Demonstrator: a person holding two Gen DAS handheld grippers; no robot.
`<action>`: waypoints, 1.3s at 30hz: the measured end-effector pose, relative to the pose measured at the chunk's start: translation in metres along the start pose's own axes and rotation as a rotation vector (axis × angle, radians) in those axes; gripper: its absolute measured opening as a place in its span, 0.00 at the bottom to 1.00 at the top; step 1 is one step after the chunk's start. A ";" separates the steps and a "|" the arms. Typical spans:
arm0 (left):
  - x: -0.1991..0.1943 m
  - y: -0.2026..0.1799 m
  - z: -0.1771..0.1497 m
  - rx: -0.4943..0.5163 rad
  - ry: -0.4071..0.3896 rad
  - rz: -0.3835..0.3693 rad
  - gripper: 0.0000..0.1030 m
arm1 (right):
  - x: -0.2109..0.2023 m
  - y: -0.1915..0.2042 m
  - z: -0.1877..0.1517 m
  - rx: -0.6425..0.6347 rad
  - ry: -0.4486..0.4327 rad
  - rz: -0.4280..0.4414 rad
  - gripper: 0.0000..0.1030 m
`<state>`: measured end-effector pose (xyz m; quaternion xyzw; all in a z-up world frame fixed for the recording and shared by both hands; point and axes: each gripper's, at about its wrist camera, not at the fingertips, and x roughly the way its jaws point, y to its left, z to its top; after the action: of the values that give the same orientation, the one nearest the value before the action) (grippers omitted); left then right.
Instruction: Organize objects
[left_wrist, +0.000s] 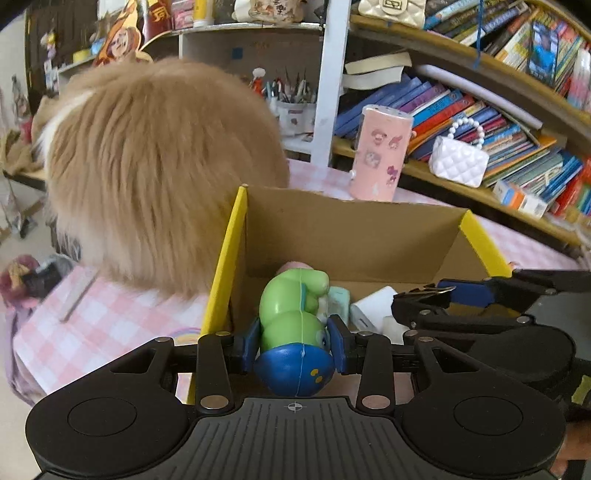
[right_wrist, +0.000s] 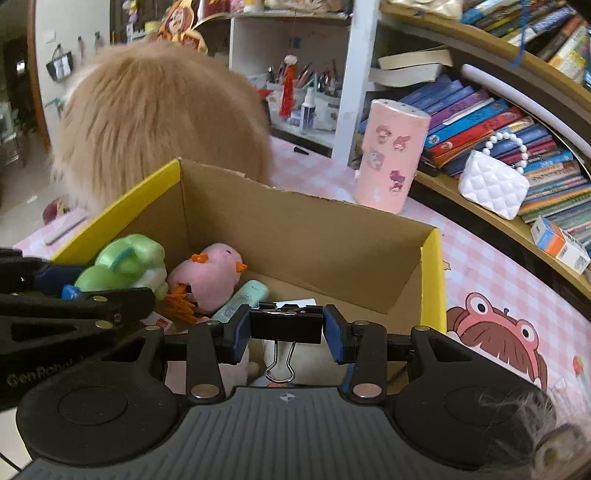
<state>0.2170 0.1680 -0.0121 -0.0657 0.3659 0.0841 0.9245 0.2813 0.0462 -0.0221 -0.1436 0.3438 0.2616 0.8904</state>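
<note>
The jaws of the left gripper (left_wrist: 294, 349) are closed on a green and blue toy (left_wrist: 293, 325), blue pads pressed to its sides, holding it over the near left part of the open box (left_wrist: 354, 236); the jaws of the right gripper (right_wrist: 287, 334) are closed on a black binder clip (right_wrist: 286, 325), its wire handle hanging down, over the near middle of the same box. The box stands on the counter (right_wrist: 491, 273), which wears a pink checked cloth, and has yellow outer walls and bare brown inner ones. Inside it lie a pink plush (right_wrist: 210, 275), a mint tube (right_wrist: 242, 299) touching the plush, an orange comb-like piece (right_wrist: 181, 301) under the plush, and some white items toward the near side; the far right half of the floor is bare cardboard. The two grippers are close together over the near edge, the left one's arm crossing the right wrist view's left side. A furry tan animal (left_wrist: 155, 173) sits against the box's far left corner, covering the counter there. Beyond the far wall a pink sticker-covered canister (right_wrist: 393, 157) stands upright on the counter, near the box but apart from it. Past the counter's far right edge a bookshelf (right_wrist: 495, 221) holds books and a white quilted purse (right_wrist: 493, 188). Bare cloth with a cartoon print lies to the right of the box.
</note>
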 end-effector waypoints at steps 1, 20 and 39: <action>0.002 0.000 0.001 0.009 -0.002 0.006 0.36 | 0.003 -0.001 0.002 0.002 0.014 0.006 0.39; -0.013 0.002 0.005 0.009 -0.061 -0.004 0.62 | 0.003 -0.017 0.005 0.134 0.051 0.022 0.45; -0.099 -0.007 -0.026 0.013 -0.199 -0.108 0.85 | -0.122 -0.010 -0.047 0.286 -0.157 -0.177 0.50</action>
<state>0.1303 0.1455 0.0379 -0.0704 0.2687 0.0380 0.9599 0.1853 -0.0272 0.0286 -0.0242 0.2928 0.1410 0.9454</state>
